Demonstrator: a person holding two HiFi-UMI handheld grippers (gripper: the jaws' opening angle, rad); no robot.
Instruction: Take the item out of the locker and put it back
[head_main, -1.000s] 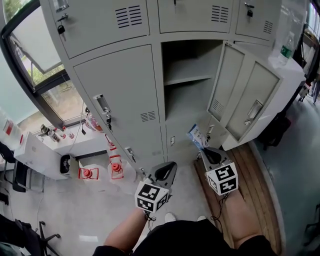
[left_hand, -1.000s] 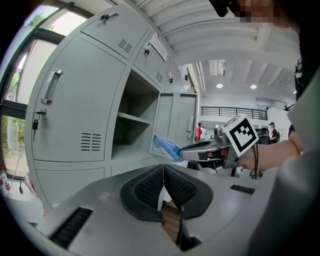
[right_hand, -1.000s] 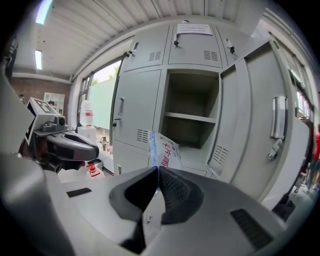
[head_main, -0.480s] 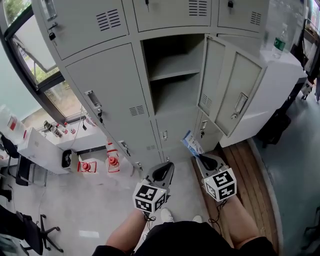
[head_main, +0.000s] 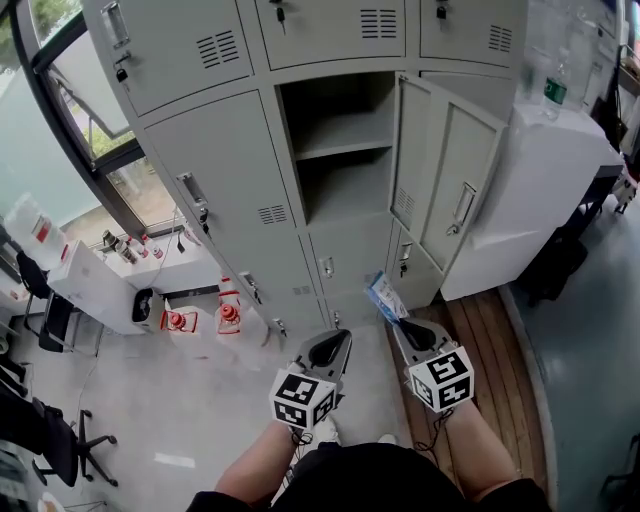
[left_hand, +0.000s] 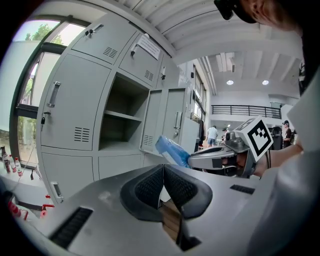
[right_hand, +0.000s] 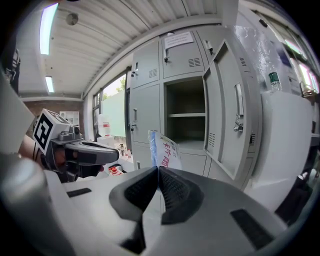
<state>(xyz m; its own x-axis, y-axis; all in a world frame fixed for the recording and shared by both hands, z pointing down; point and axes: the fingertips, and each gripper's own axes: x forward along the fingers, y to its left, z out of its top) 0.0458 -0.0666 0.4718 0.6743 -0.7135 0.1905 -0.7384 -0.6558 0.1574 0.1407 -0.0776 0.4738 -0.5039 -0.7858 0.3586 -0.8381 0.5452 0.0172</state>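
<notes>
Grey steel lockers (head_main: 230, 180) fill the wall, and one compartment (head_main: 345, 150) stands open with its door (head_main: 450, 185) swung out to the right. The shelf inside it is bare.

Compared with a second ago, the head view has slid. The open compartment sits further left in frame, and more of the floor and the window side shows. Both grippers appear lower in that view and further from the locker front. The packet has come down with them and is clamped the same way.

The right gripper (head_main: 402, 324) has its jaws pinched nearly together on the near end of a blue-and-white packet (head_main: 385, 297) with red print. The packet is outside the locker, in the air before the lower doors, below the open compartment and apart from it. Its long axis runs on from the jaws. The free end points forward at the lockers, slanting up and left in the head view. In the right gripper view it stands thin and edge-on.

The left gripper (left_hand: 163, 168), beside the right, has its jaws pressed together with nothing in them.
</notes>
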